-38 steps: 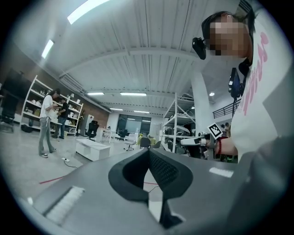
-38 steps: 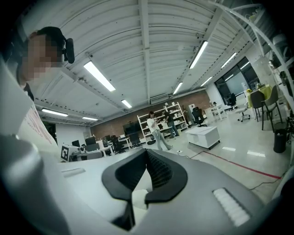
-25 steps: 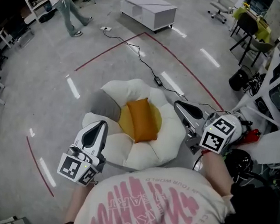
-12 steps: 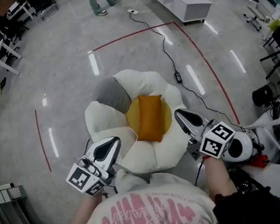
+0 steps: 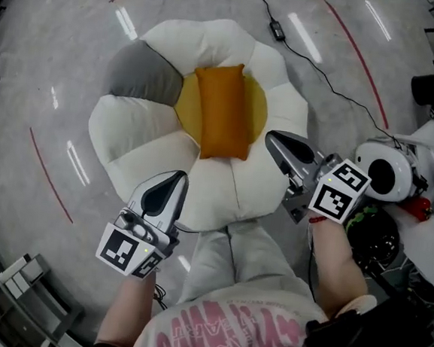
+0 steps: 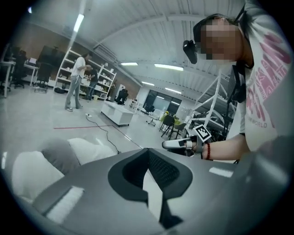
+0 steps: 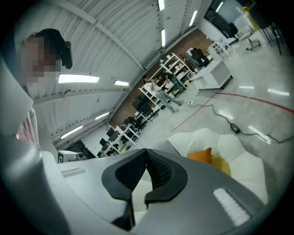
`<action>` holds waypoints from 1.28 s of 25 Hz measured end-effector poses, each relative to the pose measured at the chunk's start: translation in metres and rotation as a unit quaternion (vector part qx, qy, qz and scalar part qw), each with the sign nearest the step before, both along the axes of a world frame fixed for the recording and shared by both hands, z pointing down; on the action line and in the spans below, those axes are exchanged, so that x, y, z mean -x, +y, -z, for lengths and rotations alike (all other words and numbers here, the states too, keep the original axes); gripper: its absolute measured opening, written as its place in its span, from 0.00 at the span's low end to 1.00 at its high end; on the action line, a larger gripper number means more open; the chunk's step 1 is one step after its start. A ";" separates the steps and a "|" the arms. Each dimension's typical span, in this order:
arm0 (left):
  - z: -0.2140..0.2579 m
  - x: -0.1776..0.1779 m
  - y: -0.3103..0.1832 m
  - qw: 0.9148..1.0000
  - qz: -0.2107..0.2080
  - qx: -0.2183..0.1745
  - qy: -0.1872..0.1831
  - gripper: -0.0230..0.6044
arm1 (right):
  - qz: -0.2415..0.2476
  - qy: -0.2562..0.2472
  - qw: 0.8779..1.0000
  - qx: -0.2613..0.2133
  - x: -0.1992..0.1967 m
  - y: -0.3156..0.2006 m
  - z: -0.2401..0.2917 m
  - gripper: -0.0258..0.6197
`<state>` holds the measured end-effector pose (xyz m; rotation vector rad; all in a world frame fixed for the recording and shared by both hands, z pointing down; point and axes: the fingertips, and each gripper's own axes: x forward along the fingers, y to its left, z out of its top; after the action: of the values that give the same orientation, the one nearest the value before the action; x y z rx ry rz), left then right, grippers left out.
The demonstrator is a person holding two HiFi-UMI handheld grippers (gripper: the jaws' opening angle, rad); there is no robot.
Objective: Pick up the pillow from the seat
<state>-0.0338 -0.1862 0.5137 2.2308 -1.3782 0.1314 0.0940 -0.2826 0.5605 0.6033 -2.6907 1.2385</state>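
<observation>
An orange pillow point(image 5: 222, 110) lies on the yellow centre of a flower-shaped floor seat point(image 5: 144, 140) with white petals and one grey petal. My left gripper point(image 5: 173, 179) hovers shut over the seat's near-left petal, with nothing held. At the seat's right edge my right gripper point(image 5: 274, 138) is also shut and empty, a short way right of the pillow. In the right gripper view the pillow point(image 7: 202, 155) shows beyond the closed jaws. The left gripper view shows the seat's petals point(image 6: 32, 167) and the right gripper point(image 6: 177, 144) across from it.
A black cable with a power brick point(image 5: 278, 29) runs over the grey floor behind the seat. Red tape lines point(image 5: 349, 46) curve around it. A white stand and dark equipment point(image 5: 387, 172) crowd the right side. People stand by shelves point(image 6: 76, 82) far off.
The view has tipped down and closer, so the seat now sits higher in the picture. Both grippers have come forward to the seat's near edges and stay shut.
</observation>
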 end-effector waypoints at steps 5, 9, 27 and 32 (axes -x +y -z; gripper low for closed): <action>-0.106 -0.012 -0.021 0.998 -0.002 0.054 0.023 0.05 | -0.062 -0.013 0.995 0.081 -0.007 0.005 -0.096 0.05; -0.174 -0.015 -0.039 0.997 -0.005 0.068 0.042 0.05 | -0.076 0.010 0.991 0.109 -0.003 0.006 -0.176 0.05; -0.377 0.026 -0.078 0.981 0.056 0.168 0.075 0.36 | -0.124 0.021 0.965 0.231 0.014 -0.001 -0.357 0.30; -0.424 0.052 -0.080 0.936 0.182 0.227 0.200 0.56 | -0.143 -0.007 0.950 0.278 0.012 -0.008 -0.377 0.33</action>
<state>-0.0854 -0.2659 0.9374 1.4965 -1.3396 -0.1199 0.0823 -0.2906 0.9371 0.9055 -2.1436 1.9681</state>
